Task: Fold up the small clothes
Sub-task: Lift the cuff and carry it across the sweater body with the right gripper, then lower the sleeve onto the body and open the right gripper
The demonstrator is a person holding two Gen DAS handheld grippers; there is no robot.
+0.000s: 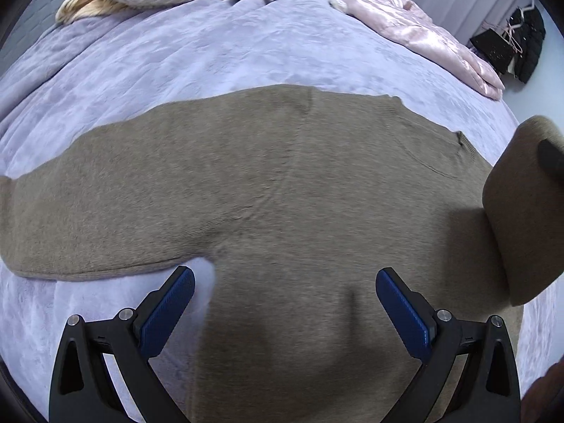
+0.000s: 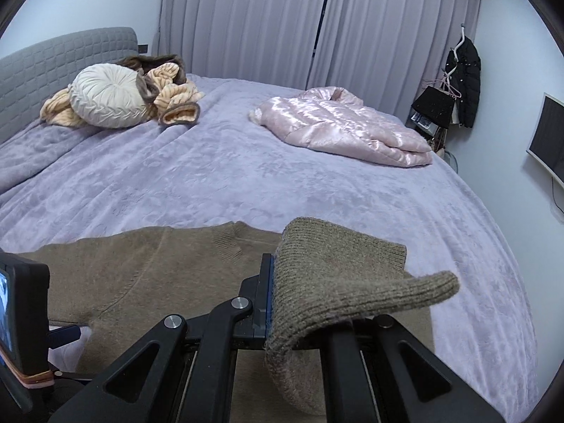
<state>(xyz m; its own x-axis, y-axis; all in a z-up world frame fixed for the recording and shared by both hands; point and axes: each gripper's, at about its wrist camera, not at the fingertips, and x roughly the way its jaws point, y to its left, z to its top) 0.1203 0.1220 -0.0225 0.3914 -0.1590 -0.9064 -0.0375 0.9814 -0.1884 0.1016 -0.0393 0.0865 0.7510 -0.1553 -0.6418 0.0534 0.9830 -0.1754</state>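
Lying flat on the purple blanket (image 1: 246, 53), brown sweater (image 1: 282, 183) w/ one sleeve stretching out to the left edge of the left wrist view. Other sleeve (image 2: 317, 282) being lifted off the sweater body, cuff end drooping over the right gripper (image 2: 273, 296). Pinching that sleeve, jaws pressed together on the knit, cuff folding over the top and hanging down the front. Showing at the right edge of the left wrist view as a raised brown fold above the sweater.

Hovering over the lower part of the sweater, left gripper (image 1: 285, 285), jaws spread wide, blue pads (image 1: 169, 313) apart w/ nothing btwn them but cloth below. Left pad sitting just above where the sweater's armpit meets the blanket; touching or not, can't tell.

Beyond the sweater, toward the headboard (image 2: 53, 67): round cream cushion (image 2: 109, 95) resting on a peach and brown striped bundle (image 2: 176, 98). Well apart from the sweater, on the far right of the blanket, pink shiny jacket (image 2: 345, 127) lying folded. Behind the bed, grey curtains (image 2: 282, 24) hanging closed; black coat (image 2: 465, 81) hanging on the wall past the jacket.
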